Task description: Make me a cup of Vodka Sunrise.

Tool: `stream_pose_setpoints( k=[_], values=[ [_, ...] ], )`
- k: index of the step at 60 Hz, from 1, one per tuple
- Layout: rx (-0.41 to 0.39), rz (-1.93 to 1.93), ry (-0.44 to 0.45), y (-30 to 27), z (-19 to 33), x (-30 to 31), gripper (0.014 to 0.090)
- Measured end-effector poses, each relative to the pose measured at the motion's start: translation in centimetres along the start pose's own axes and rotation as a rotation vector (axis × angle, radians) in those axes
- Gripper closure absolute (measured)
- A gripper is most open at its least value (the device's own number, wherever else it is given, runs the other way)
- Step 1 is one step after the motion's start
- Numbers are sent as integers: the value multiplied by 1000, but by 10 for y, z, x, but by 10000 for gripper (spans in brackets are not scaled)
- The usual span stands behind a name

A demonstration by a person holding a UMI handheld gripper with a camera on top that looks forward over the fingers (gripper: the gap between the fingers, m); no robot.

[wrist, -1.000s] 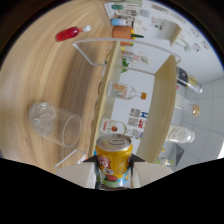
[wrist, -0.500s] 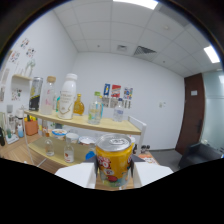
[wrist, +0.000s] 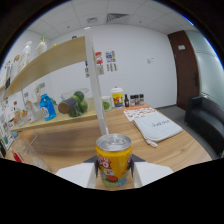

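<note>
A yellow drink can (wrist: pixel 114 160) with a silver top and fruit print stands upright between my fingers, lifted above the wooden table (wrist: pixel 165 150). My gripper (wrist: pixel 114 169) is shut on it, with the white fingers (wrist: pixel 75 175) pressing on both sides of its lower half. Left of the fingers, a clear glass (wrist: pixel 27 150) shows faintly on the table.
A wooden shelf on a white post (wrist: pixel 97 95) rises just beyond the can, holding a blue bottle (wrist: pixel 47 106), jars (wrist: pixel 67 106) and green fruit (wrist: pixel 80 97). A white bag (wrist: pixel 155 127) lies on the table to the right. A dark sofa (wrist: pixel 207 117) and a door (wrist: pixel 182 70) are further right.
The view has swung to the right and levelled out; the shelf bottles have slid off to the left. The can stays held between the fingers throughout.
</note>
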Motion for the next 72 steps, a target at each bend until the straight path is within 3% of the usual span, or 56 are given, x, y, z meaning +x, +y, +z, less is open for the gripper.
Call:
stream_pose_setpoints(
  k=[17,48,50,55,57,72],
  values=[
    [-107,-33,-21,44,26,-5,531],
    [-147,-103,45,59,6,-3,510],
    [-149,-110,54,59,4,-2,471],
    [-144,-118,83,51,-6,1,240],
    [-140,-118,93,45,-13,0,185],
    [-33,-122,79,-12,-88,-54,194]
  ],
)
